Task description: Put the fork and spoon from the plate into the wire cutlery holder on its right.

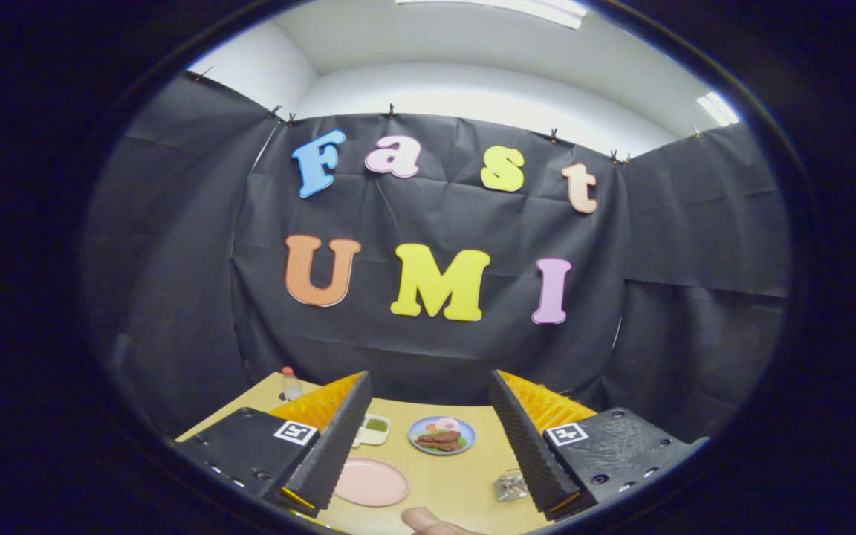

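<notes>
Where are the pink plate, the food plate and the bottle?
Pink plate (371, 482): gripper view, middle of its bare face.
Food plate (468, 440): gripper view, blue rim on its right side.
Bottle (291, 386): gripper view, clear body under the cap.

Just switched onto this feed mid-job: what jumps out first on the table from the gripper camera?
The gripper stands wide open above the wooden table, holding nothing. Between the fingers lie a blue plate of food farther off and an empty-looking pink plate nearer, beside the left finger. A clear glassy object sits against the right finger, a fingertip pokes in at the near edge, and a small bottle stands at the far left corner.
</notes>
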